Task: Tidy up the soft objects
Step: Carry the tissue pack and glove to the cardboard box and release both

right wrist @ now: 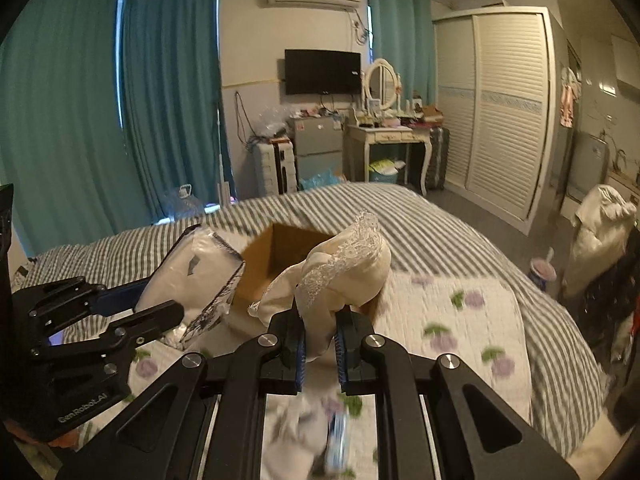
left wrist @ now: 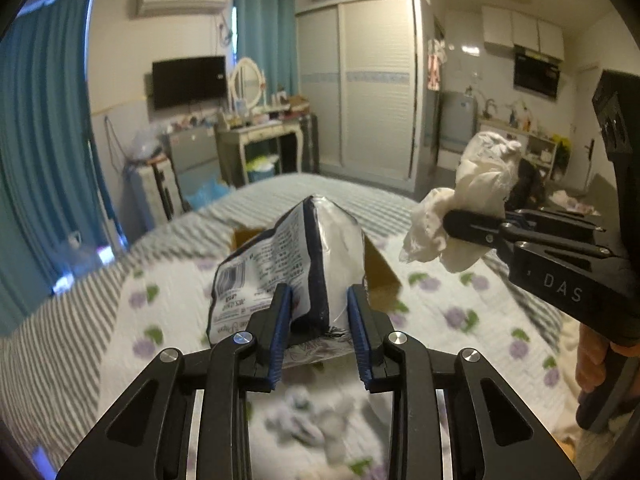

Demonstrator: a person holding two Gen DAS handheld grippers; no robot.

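Observation:
My left gripper (left wrist: 320, 320) is shut on a white plastic packet (left wrist: 288, 264) with dark edges and printed text, held above the bed; it also shows in the right wrist view (right wrist: 200, 276). My right gripper (right wrist: 320, 344) is shut on a cream cloth with lace trim (right wrist: 344, 268), held above the bed; it appears at right in the left wrist view (left wrist: 472, 208). An open cardboard box (right wrist: 280, 260) sits on the bed just beyond both grippers, partly hidden by the packet in the left wrist view (left wrist: 380, 264).
The bed has a grey striped sheet (right wrist: 440, 232) and a white quilt with purple flowers (right wrist: 460, 328). A small crumpled soft item (left wrist: 308, 424) lies on the quilt below my left gripper. A dresser (right wrist: 388, 136), wardrobe (right wrist: 500, 100) and teal curtains (right wrist: 80, 100) stand beyond.

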